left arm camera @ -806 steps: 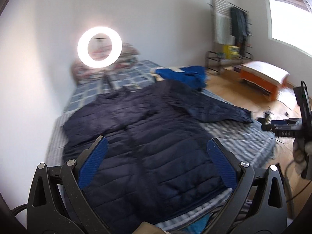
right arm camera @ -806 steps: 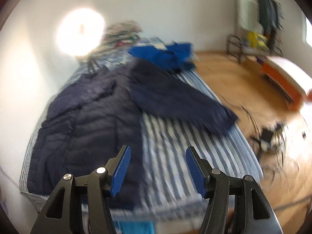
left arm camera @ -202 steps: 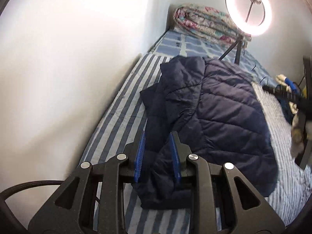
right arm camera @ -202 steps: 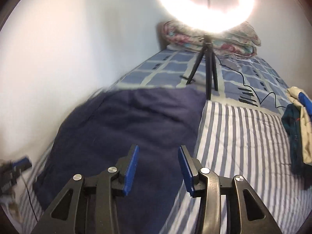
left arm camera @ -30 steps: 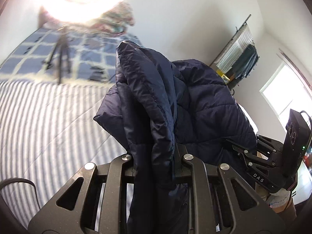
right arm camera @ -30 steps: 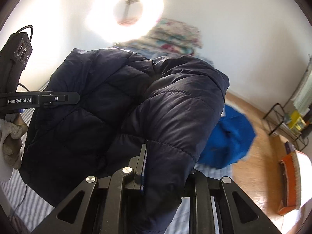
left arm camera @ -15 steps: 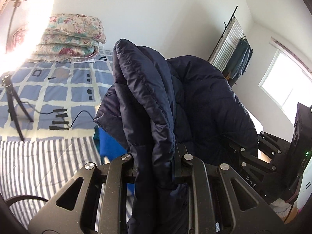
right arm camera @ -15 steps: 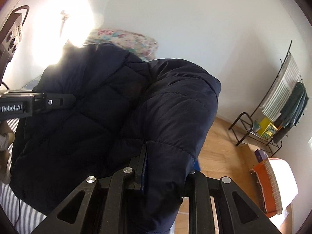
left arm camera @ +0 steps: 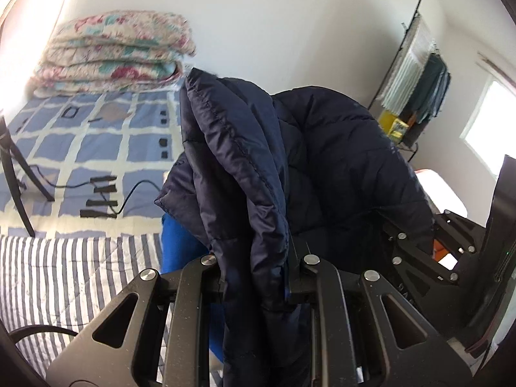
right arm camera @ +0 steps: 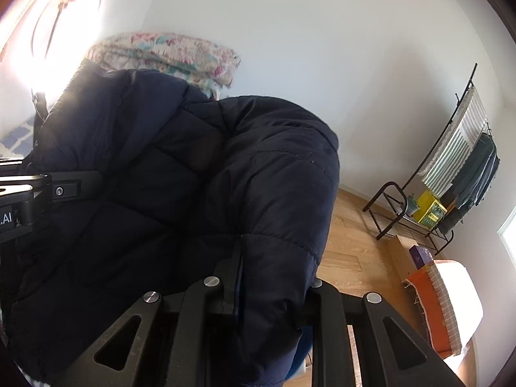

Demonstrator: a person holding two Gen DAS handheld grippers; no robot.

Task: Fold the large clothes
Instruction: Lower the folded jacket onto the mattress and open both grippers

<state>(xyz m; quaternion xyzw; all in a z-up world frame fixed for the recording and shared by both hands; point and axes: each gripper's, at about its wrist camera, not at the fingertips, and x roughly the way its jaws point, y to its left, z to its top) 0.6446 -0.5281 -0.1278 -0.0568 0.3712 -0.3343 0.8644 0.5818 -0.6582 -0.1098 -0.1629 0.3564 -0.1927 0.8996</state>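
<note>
White walls close the room behind a bed whose near part wears a striped cover and whose far part a blue checked one. At the far end of the bed, against the wall, sits a folded floral quilt. A black cable trails over the checked cover, and a tripod leg stands at the bed's left edge. Your left tool is clenched on a thick fold of the navy puffer jacket; the padded cloth rises between the jaws and drapes over them, hiding the pads. The jacket hangs lifted clear of the bed, bunched between both tools, with a blue garment lying under it near the bed's right edge. From the left wrist view you see the right tool's black frame just beyond the jacket's right side.

From the right wrist view, your right tool is likewise clamped on the jacket, a quilted fold bulging over its jaws. The left tool's body shows at the left edge, pressed against the cloth. A lit ring light glares top left. Off the bed, the wooden floor carries a metal drying rack hung with clothes, and an orange-edged cushion lies at the lower right.
</note>
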